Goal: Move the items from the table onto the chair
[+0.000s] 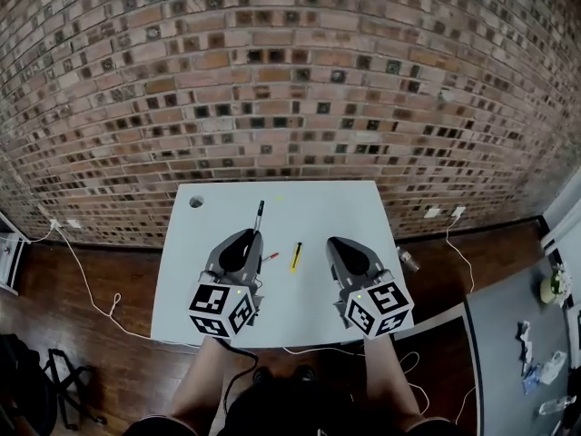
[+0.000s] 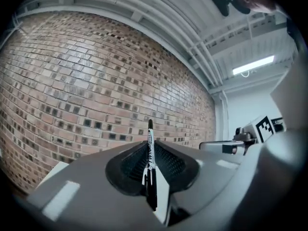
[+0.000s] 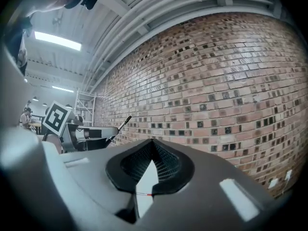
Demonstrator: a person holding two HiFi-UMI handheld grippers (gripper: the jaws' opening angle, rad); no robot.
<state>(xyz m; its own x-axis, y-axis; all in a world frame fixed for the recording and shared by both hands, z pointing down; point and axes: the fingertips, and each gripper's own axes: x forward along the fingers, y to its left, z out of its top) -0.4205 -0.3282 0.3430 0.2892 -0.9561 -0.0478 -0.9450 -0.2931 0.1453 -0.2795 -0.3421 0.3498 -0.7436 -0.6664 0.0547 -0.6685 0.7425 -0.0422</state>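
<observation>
My left gripper (image 1: 250, 236) is shut on a black marker (image 1: 260, 214), which sticks out past the fingertips over the white table (image 1: 345, 207). In the left gripper view the marker (image 2: 149, 148) stands upright between the pads of the left gripper (image 2: 149, 146), against the brick wall. My right gripper (image 1: 332, 242) hovers beside it over the table. Its jaws meet at the tip in the right gripper view (image 3: 153, 141), with nothing seen held. A yellow pen (image 1: 296, 256) lies on the table between the two grippers. A small red item (image 1: 270, 256) shows beside the left gripper. No chair is in view.
A brick wall (image 1: 290, 80) stands right behind the table, which has a round hole (image 1: 196, 202) near its far left corner. White cables (image 1: 86, 289) trail over the wooden floor at left. A grey table (image 1: 508, 334) with small items stands at right, and a dark bag (image 1: 27, 371) lies at lower left.
</observation>
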